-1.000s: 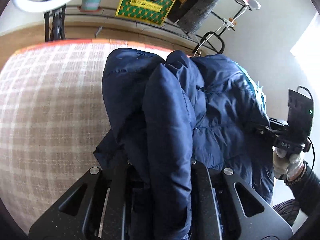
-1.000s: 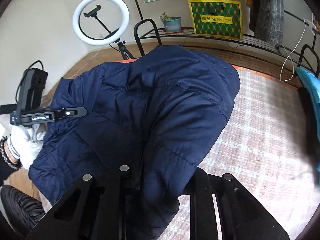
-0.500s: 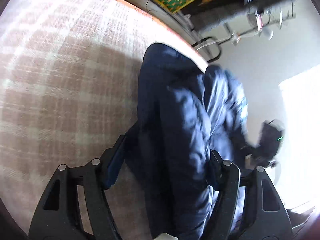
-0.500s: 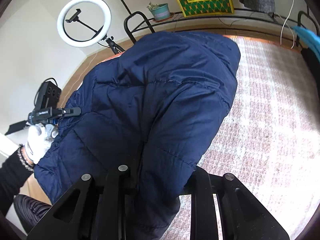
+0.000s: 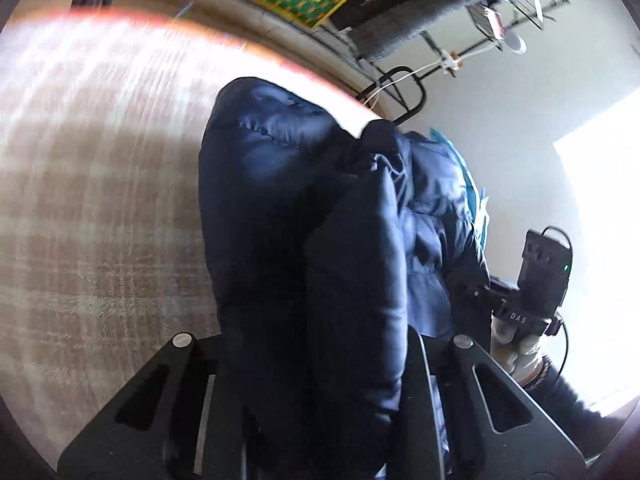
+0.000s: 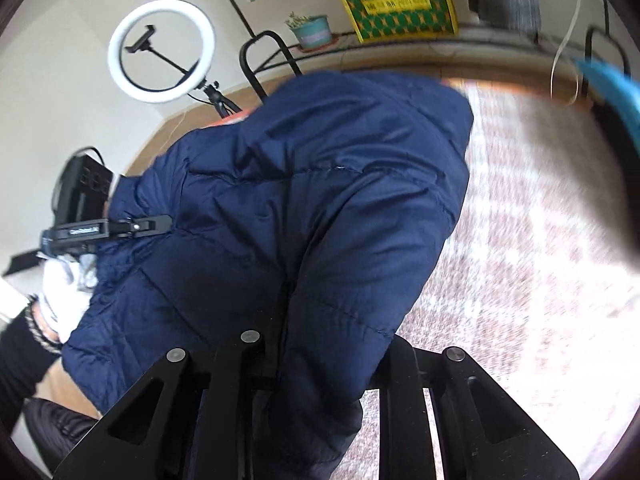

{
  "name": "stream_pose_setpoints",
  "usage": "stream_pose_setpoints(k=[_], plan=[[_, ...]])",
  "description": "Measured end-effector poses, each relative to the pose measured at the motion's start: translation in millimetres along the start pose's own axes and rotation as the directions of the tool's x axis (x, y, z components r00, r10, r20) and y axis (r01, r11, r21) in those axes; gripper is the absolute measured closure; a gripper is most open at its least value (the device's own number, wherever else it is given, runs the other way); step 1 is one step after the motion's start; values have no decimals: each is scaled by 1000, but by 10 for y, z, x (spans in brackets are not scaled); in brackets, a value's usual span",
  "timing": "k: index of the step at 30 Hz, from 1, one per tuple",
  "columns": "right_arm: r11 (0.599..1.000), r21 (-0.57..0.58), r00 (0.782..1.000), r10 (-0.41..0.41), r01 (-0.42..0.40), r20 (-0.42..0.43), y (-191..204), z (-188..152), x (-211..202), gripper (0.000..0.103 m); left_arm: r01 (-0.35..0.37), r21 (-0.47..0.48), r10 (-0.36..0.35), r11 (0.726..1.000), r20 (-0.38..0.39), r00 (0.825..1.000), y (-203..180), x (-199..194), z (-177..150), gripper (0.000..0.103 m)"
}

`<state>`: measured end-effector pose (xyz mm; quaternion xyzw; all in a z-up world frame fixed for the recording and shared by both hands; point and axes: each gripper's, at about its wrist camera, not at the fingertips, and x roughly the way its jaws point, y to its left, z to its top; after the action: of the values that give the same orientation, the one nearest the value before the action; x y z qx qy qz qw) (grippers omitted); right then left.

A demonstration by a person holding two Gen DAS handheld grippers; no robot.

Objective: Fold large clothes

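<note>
Both tongs grip the navy puffer jacket [image 6: 320,208] above the checked rug [image 6: 520,248]: left tongs [image 5: 320,360] closing on a fold, right tongs [image 6: 312,360] clamped.

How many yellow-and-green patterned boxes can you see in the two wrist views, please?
1. The yellow-and-green patterned box stands on the low black rack along the far wall, right of the potted plant; both views show it. Others may be hidden behind the navy jacket.
</note>
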<state>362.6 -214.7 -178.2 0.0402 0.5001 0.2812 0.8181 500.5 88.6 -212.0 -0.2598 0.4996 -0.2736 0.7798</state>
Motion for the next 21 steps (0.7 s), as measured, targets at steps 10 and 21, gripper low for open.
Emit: stream_pose_setpoints(k=[10,21], plan=[[993,-90,990,-60,72,128,241,41,-784,87,-18,173,12,985,37,999,-991,-167,-101,88],[978,-114,963,-144,174,230,-285,38,-1879,87,48,293,-58,955,23,998,-2106,407,-29,89]])
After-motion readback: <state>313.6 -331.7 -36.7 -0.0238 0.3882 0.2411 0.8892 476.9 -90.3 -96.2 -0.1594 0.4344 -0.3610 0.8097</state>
